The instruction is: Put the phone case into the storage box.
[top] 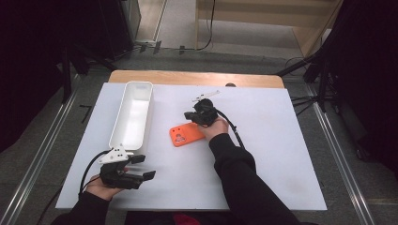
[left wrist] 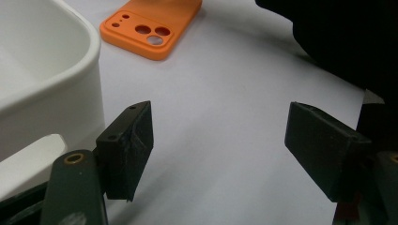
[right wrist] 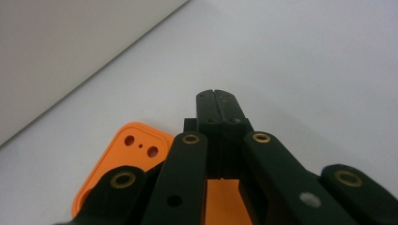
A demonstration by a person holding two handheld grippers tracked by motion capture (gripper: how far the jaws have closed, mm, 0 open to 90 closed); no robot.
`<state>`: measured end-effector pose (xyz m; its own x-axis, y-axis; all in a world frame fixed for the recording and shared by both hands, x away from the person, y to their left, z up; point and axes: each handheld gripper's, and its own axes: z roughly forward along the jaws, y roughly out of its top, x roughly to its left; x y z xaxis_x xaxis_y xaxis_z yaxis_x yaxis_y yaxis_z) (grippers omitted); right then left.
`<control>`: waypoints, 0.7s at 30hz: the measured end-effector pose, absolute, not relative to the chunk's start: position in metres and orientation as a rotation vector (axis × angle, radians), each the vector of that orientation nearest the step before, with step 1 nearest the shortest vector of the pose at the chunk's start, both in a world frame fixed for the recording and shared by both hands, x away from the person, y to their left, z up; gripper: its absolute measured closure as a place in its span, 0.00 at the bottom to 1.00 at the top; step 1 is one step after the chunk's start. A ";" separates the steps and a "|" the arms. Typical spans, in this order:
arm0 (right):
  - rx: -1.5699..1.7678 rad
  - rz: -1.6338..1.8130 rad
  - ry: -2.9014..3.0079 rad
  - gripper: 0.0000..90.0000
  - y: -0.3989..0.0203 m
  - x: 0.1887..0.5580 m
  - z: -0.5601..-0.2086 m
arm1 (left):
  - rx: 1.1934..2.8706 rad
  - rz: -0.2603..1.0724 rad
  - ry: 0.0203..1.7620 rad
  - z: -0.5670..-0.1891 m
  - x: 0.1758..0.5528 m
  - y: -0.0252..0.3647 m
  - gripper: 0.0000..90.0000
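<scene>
In the right gripper view the right gripper has its two black jaws pressed flat together with nothing between them, their tips over bare white table. The orange phone case lies under and to the left of those jaws, its camera-hole end poking out beside the linkage; whether the jaws touch it cannot be told. From the high view the same right gripper sits just beyond the far right corner of the phone case, held by the right hand.

The left gripper has its jaws spread wide apart, gripping nothing, white table showing between them. The phone case lies well beyond those jaws, flat, camera cut-outs facing up. In the high view the left gripper is well apart from the phone case, toward the near left of it.

A long white bin stands to the left of the phone case, its near end close to the left gripper. What shows of its inside is empty.
</scene>
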<state>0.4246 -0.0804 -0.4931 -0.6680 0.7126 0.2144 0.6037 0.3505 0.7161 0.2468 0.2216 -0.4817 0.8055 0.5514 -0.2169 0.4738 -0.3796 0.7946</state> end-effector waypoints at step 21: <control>1.247 1.150 2.485 0.98 -0.082 0.426 -0.514 | 2.042 0.105 0.757 -0.482 0.247 0.222 0.27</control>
